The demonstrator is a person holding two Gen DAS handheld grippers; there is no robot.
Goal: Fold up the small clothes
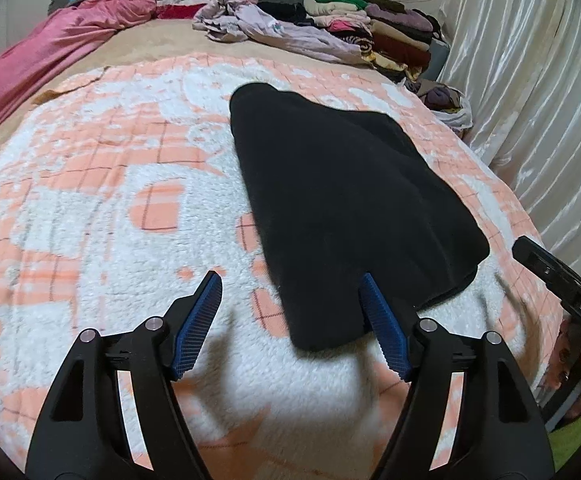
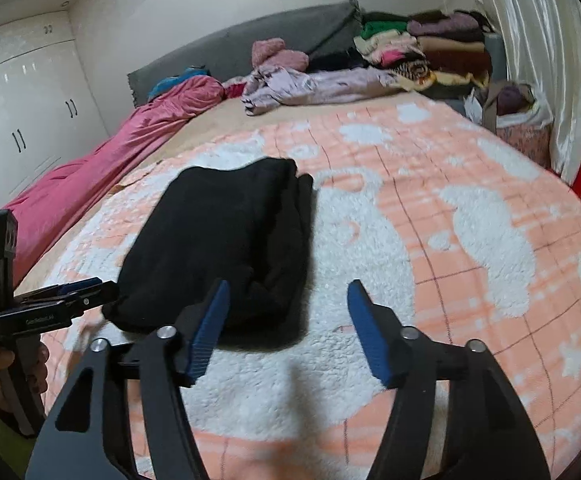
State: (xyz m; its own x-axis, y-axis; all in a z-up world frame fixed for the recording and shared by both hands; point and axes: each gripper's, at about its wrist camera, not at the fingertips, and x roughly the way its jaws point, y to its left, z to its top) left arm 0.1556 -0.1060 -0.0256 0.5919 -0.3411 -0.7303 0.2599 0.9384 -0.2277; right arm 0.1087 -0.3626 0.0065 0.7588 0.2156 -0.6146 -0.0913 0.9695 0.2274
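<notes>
Blue-padded fingers fill the bottom of both wrist views, and each pair stands wide apart with nothing clamped. Seen from the left wrist, the left gripper [image 1: 290, 280] hovers at the near corner of the black garment [image 1: 346, 208], whose edge lies just in front of the lower-right finger, though no pad presses on it. Seen from the right wrist, the right gripper [image 2: 286, 292] hangs over bare blanket [image 2: 470, 216], the black garment [image 2: 222, 240] sitting centre-left of that frame, already folded into a thick, roughly rectangular bundle. The left gripper [image 2: 78, 286] shows at that frame's lower left, held in a hand [image 2: 14, 364].

Judging by its matte, fuzzy look, the garment is soft, light and limp fleece or knit: it should sag when lifted and layers may slide apart. Pinching all layers together at the near corners seems safest. Stacked folded clothes [image 1: 374, 28] wait at the upper right
</notes>
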